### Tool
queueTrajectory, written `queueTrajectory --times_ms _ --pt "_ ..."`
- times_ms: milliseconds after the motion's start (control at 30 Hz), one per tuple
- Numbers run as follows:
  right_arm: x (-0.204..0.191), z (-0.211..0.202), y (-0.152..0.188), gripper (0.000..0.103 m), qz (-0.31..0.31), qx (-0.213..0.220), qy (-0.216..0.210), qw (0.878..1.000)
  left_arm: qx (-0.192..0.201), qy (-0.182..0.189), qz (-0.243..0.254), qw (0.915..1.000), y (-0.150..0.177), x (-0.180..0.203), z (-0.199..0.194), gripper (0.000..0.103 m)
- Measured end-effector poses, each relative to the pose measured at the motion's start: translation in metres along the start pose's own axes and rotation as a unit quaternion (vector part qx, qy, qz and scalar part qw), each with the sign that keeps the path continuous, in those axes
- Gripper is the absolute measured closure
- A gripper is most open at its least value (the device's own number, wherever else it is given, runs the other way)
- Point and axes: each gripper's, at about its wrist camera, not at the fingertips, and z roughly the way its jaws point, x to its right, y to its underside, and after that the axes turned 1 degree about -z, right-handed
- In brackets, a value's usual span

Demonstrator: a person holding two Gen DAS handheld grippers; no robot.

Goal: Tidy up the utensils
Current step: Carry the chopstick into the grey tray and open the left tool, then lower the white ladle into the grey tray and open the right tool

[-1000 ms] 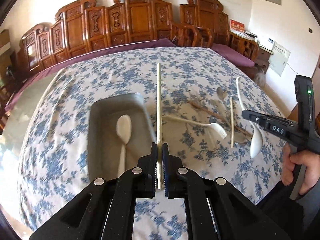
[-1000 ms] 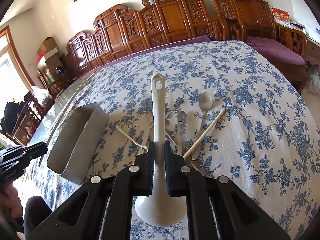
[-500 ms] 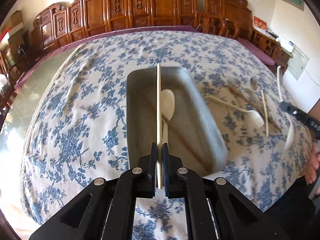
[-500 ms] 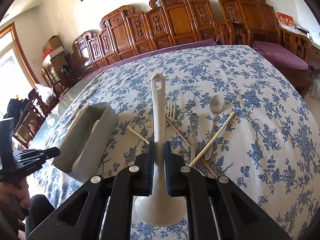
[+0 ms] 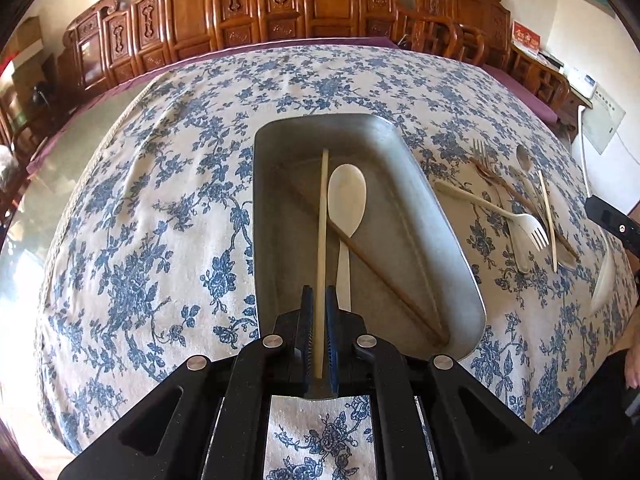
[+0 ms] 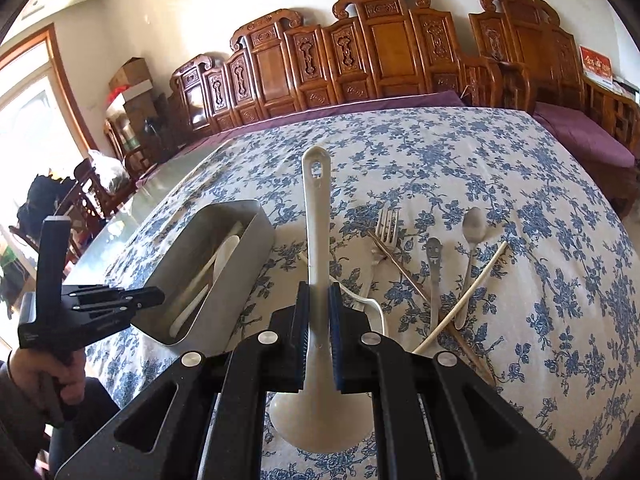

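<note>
A: Fingers first. Left gripper [image 5: 319,312]: blue-padded jaws narrow, but a slim gap shows on each side of a pale chopstick [image 5: 322,240]; whether they pinch it I cannot tell. The stick runs forward over the metal tray [image 5: 432,216].

B: Right gripper [image 6: 319,308]?

A: Jaws clamped on the handle of a white ladle [image 6: 316,248]. Bowl sits near the camera under the fingers; handle points away, hanging hole at its far end.

B: Any writing?

A: Red placard [image 6: 596,66] on the far right with gold characters, too small to read. Nothing legible on the grippers.

B: Tray contents?

A: Cream spoon [image 5: 346,200], bowl away from the camera, lying over a brown chopstick [image 5: 384,276] that crosses diagonally. Tray is dull grey, rounded corners, on the blue-flowered tablecloth [image 5: 160,208].

B: Farther out?

A: Right of the tray, loose pile: white plastic fork [image 5: 520,220], steel fork [image 6: 385,226], smiley-faced spoon [image 6: 434,256], plain steel spoon [image 6: 473,226], another pale chopstick [image 6: 466,300]. Behind, carved wooden chairs [image 6: 384,52].
</note>
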Motion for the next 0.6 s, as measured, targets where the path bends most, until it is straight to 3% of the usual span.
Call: queueTrajectory --times_ms 600 --pt "-0.073 -0.008 -0.023 0.092 -0.037 0.008 -0.031 0.999 0.054 -0.009 0.015 0.9984 -0.004 -0.039 -0.073 0.097"
